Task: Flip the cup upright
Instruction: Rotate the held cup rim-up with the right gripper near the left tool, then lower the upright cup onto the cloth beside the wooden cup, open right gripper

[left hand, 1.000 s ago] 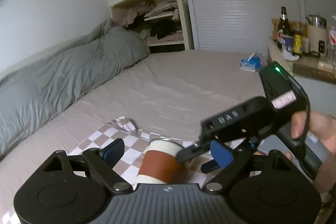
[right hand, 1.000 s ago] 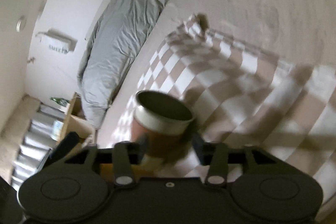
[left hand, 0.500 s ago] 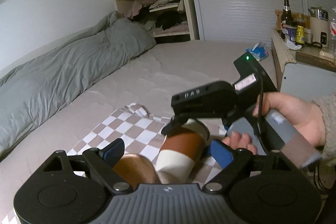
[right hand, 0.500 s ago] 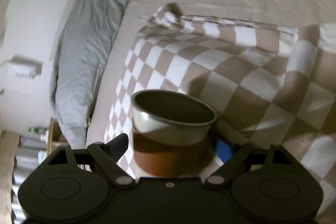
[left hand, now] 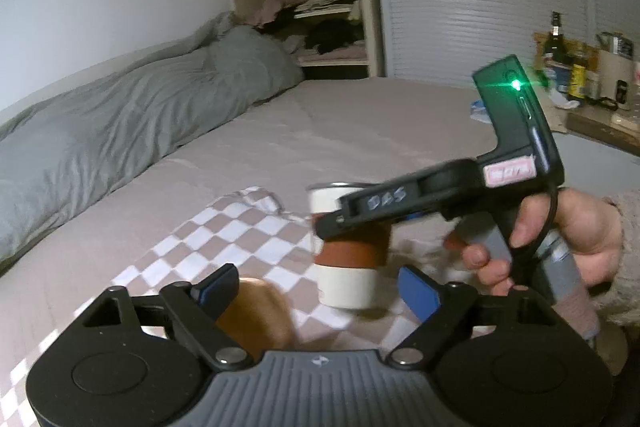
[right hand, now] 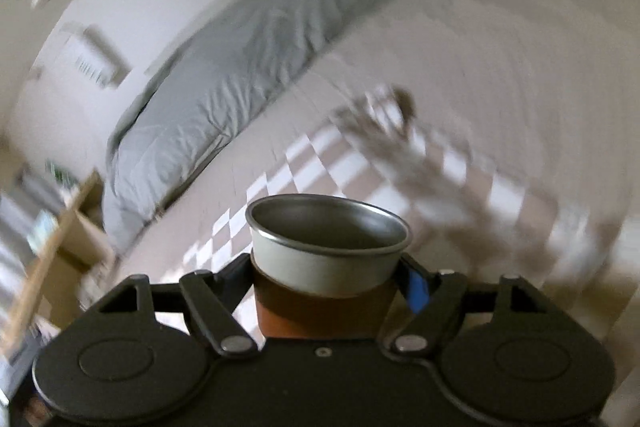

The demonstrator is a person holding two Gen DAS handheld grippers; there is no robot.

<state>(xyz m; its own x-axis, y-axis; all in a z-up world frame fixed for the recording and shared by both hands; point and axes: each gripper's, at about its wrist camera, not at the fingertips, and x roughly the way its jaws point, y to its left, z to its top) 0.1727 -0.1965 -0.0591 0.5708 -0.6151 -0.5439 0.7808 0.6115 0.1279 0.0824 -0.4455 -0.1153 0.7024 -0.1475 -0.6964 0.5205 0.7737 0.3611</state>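
The right gripper [right hand: 326, 277] clamps its fingers on the upright cup [right hand: 326, 259]; the left gripper's [left hand: 320, 285] fingers gape, empty.

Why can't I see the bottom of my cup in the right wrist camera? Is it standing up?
Observer: Yes. The left wrist view shows the cup upright, white base down, close over the checkered cloth. Blur hides whether it touches.
Operator: Where's my other gripper?
Observer: The left gripper is open and empty, pointing at the cup from nearby.
Operator: Is anything else on the cloth?
Observer: A blurry brown thing sits beside the left gripper's left finger. I cannot tell what it is.
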